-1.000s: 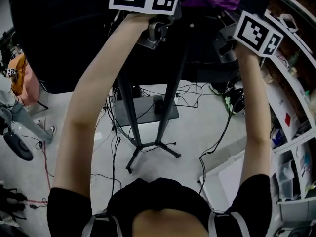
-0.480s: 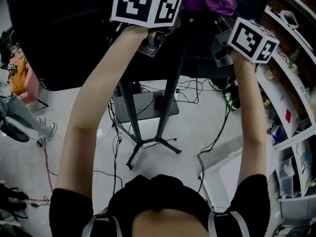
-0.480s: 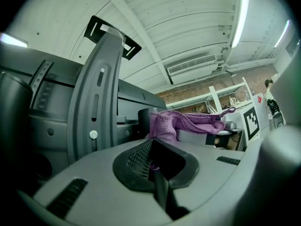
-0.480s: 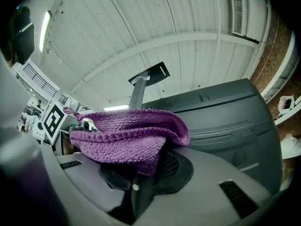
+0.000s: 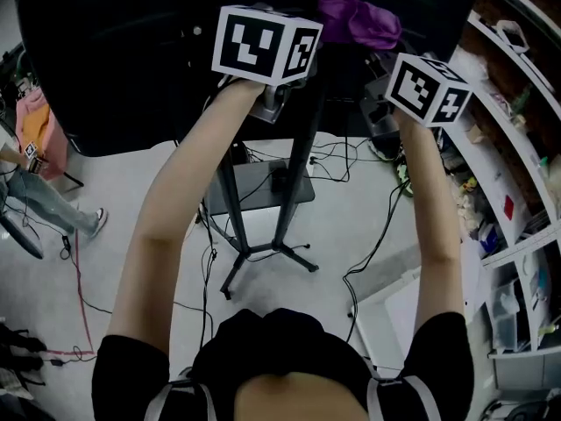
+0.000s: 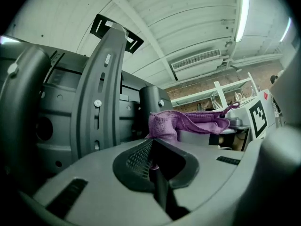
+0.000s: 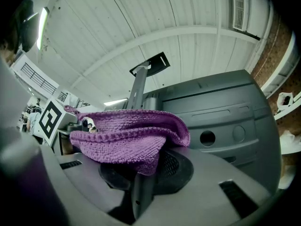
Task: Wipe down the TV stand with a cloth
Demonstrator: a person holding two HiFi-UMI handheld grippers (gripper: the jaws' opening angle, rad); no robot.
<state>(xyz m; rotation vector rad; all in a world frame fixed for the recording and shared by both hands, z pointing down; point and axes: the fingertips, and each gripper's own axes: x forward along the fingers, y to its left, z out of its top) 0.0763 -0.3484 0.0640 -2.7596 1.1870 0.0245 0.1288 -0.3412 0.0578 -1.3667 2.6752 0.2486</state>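
Observation:
Both grippers are raised against the black back of the TV [image 5: 114, 60], which sits on a dark stand with a pole [image 5: 296, 169] and splayed feet [image 5: 263, 261]. A purple cloth [image 5: 358, 20] stretches between them. In the left gripper view my left gripper [image 6: 154, 164] is shut, a corner of the cloth [image 6: 188, 121] pinched at its tip. The cloth [image 7: 124, 135] drapes over my right gripper [image 7: 141, 173], which is shut on its lower fold. The head view shows only the marker cubes, left [image 5: 266, 45] and right [image 5: 425, 89]; the jaws are hidden behind them.
White shelves [image 5: 517, 147] packed with small items line the right side. Cables [image 5: 372, 257] trail over the grey floor round the stand's feet. A white board [image 5: 412, 314] lies at lower right. A person [image 5: 35, 178] stands at the far left.
Both marker cubes and the purple cloth sit lower in the head view than a second ago, and the two grippers are closer together. The person at the left has shifted.

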